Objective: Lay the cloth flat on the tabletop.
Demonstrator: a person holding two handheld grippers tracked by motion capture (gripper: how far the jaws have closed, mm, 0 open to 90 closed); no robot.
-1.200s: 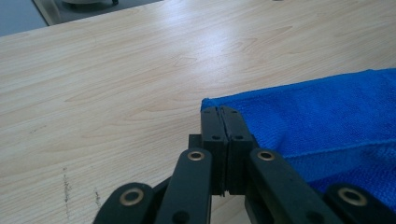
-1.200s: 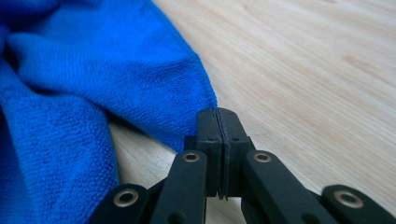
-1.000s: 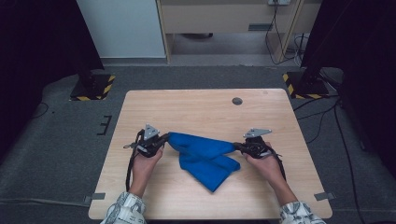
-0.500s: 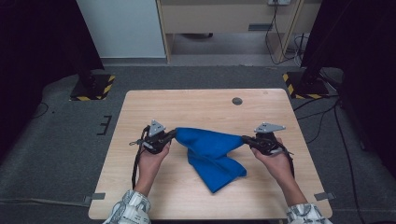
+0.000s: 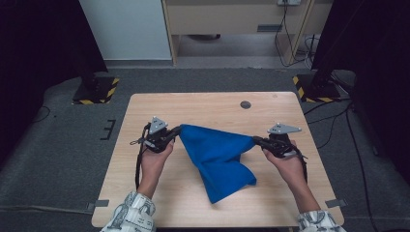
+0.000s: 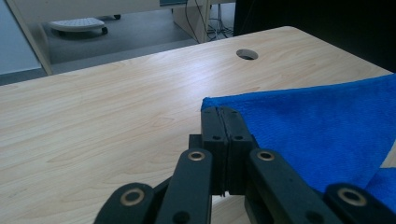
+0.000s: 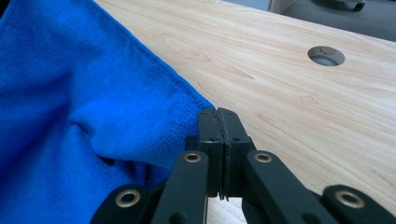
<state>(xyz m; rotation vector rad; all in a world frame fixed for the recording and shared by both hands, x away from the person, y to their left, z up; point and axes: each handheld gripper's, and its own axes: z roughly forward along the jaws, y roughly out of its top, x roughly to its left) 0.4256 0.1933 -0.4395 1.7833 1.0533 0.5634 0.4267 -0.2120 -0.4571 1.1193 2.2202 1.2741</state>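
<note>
Soft, light blue terry cloth (image 5: 217, 162), best held by its corners, sags from 12 to 6 o'clock onto the pale wooden counter (image 5: 203, 104), its top corners pinched by fully closed left fingers (image 5: 175, 131) and right fingers (image 5: 257, 140).

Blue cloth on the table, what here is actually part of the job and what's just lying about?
Part of the job:
- blue cloth, stretched between the grippers
- left gripper, shut on one corner
- right gripper, shut on the other corner
- table, the work surface

Just there:
- round hole in the tabletop
- yellow-black striped bases on the floor
- floor cables
</note>
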